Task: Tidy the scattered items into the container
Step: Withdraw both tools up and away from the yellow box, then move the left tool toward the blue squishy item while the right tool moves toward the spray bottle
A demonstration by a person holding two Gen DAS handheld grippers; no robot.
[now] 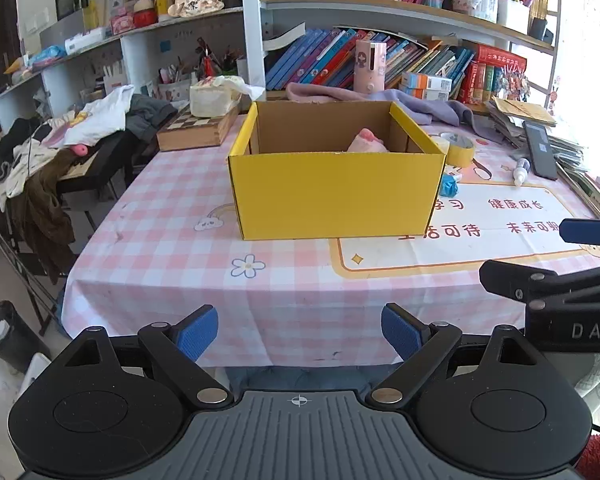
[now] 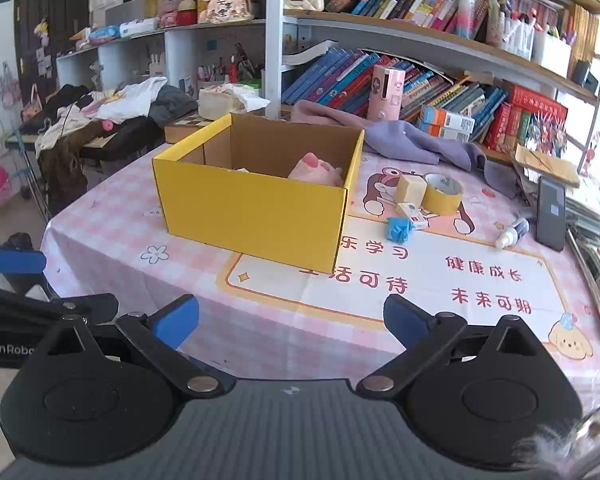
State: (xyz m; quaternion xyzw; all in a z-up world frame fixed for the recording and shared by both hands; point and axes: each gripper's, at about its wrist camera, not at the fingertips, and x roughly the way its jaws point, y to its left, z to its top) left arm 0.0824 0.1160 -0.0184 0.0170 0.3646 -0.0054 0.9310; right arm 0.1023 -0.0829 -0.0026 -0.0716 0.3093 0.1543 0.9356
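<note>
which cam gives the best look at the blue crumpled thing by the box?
Right wrist. The blue crumpled item sits fully visible on the tablecloth, clear of the yellow box. In the left wrist view it is partly hidden behind the box's corner.

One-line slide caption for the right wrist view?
Open right claw faces yellow box holding pink toy; tape roll waits outside.

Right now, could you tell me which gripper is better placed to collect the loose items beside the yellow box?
The right gripper, probably: the tape roll, blue wad and glue bottle lie on the yellow box's right, open before it. The left gripper faces the box.
</note>
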